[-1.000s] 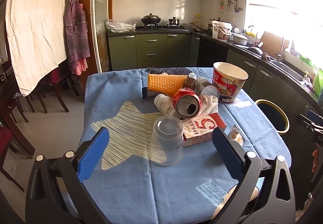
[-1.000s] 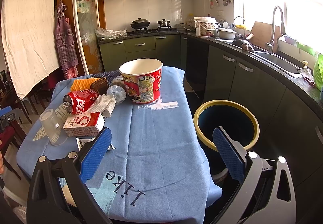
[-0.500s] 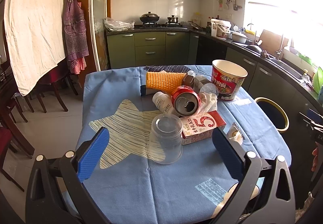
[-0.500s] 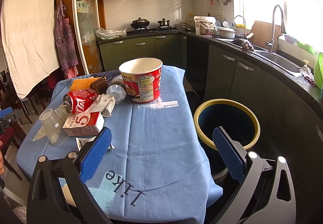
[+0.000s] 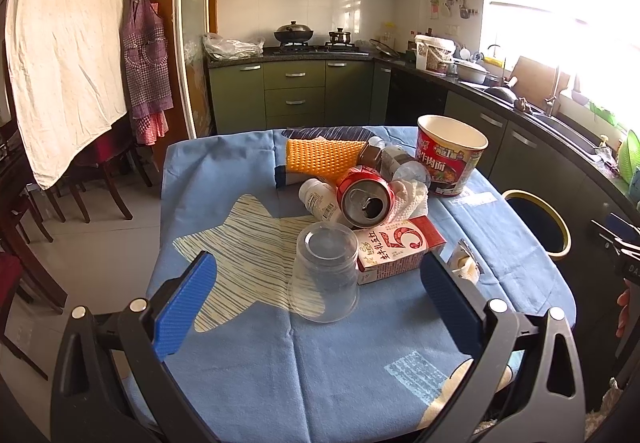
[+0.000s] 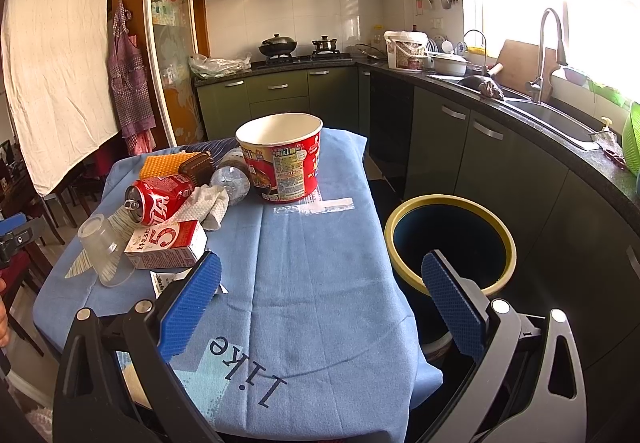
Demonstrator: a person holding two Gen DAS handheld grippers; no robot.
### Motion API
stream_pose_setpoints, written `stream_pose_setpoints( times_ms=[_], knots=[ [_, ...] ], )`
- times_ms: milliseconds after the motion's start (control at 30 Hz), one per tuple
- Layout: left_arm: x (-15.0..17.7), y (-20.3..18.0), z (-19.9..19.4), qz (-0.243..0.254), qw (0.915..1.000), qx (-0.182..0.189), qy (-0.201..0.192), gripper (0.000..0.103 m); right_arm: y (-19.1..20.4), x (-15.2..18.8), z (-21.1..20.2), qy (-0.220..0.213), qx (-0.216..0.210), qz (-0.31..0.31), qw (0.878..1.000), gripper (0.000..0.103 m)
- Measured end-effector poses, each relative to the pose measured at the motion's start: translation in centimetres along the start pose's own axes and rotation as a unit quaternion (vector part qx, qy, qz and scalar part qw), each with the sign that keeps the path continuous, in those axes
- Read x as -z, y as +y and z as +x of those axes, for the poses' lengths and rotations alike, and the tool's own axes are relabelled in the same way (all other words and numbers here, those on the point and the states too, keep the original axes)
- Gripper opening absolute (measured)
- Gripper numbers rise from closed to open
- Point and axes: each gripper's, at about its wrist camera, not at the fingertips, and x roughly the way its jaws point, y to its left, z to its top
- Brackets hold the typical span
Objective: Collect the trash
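One large "5" marks the red-and-white carton (image 5: 400,247), which touches the tipped clear plastic cup (image 5: 325,278) at its left; behind the carton lie a red soda can (image 5: 365,196) and a noodle bowl (image 5: 450,159) with Chinese print. "Like" is printed on the blue tablecloth (image 6: 320,263). Left gripper (image 5: 318,307) and right gripper (image 6: 320,301) both gape wide, holding nothing. Right of the carton, off the table edge, stands the yellow-rimmed bin (image 6: 448,239).

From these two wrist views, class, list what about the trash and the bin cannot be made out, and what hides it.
- Bin contents: right view, interior in dark shadow.
- Wrapper: left view, partly behind the left gripper finger; print unreadable.
- Bottle: both views, mostly behind the can and noodle cup.
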Motion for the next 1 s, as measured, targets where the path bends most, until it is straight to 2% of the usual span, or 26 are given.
stream_pose_setpoints(
  times_ms=[767,1000],
  knots=[
    [0.3,-0.3,0.1,0.001,1.0,0.003,0.003,0.097,0.0,0.1,0.2,0.002,0.001,0.001,1.0,0.099],
    [-0.1,-0.1,1.4,-0.001,0.9999,0.005,0.014,0.097,-0.4,-0.3,1.6,0.023,0.005,-0.004,1.0,0.099]
  ],
)
